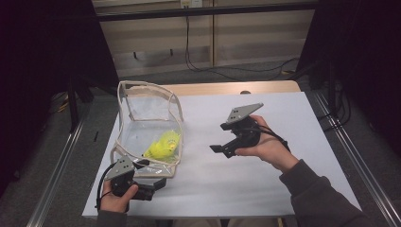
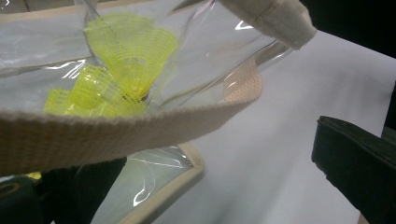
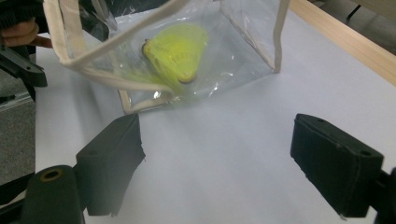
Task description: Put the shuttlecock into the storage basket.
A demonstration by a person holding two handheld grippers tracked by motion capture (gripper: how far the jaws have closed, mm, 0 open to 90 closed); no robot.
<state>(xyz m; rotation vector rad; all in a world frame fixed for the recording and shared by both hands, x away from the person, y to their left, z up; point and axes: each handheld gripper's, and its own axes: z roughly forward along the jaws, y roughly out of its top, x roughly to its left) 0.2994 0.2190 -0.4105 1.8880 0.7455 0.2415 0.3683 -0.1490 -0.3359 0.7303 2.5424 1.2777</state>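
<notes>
A clear plastic bag point(image 1: 150, 124) with cream fabric edging stands on the white desk point(image 1: 265, 184), toward its left side, with its mouth facing up. Inside it, low and near the front wall, lie yellow mesh shuttlecocks point(image 1: 163, 146), leaning against one another. The left gripper point(image 1: 152, 187) sits at the bag's front lower corner, held by the left hand point(image 1: 113, 198); in the left gripper view the cream edging strap point(image 2: 116, 135) crosses just in front of the camera, but I cannot tell whether its jaws are clamped on the strap or merely beside it. The right gripper point(image 1: 218, 148) hangs above the bare desk, well apart from the bag and pointed toward it, its jaws spread wide with nothing between them.
</notes>
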